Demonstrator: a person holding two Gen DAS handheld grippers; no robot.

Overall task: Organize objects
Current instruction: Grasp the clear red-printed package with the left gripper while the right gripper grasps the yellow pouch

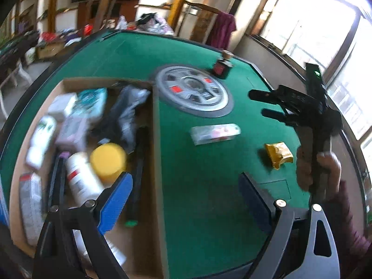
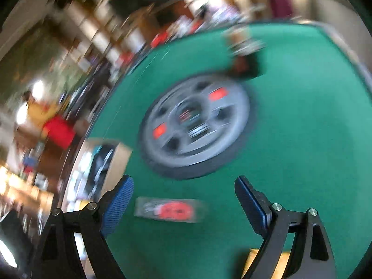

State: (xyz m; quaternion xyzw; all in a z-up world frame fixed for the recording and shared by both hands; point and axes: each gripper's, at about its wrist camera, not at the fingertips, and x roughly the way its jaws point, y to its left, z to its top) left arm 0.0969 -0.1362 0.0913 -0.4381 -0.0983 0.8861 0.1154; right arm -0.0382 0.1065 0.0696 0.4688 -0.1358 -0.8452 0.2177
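A cardboard box [image 1: 156,153] on the left of the green table holds a yellow-capped jar [image 1: 108,161], a white bottle [image 1: 81,176], white packets and dark cloth. On the felt lie a clear flat packet [image 1: 215,133], a yellow pouch [image 1: 279,154] and a small dark bottle [image 1: 222,66]. My left gripper [image 1: 183,200] is open and empty over the box's right wall. My right gripper [image 2: 183,200] is open and empty above the clear packet [image 2: 171,210], which shows red print; it also shows in the left wrist view [image 1: 267,105], over the table's right side.
A round grey dial with red buttons [image 1: 191,90] sits in the table's centre, also in the right wrist view [image 2: 195,123]. The dark table rim [image 1: 274,69] curves around. Cluttered furniture and windows stand beyond. The right wrist view is motion-blurred.
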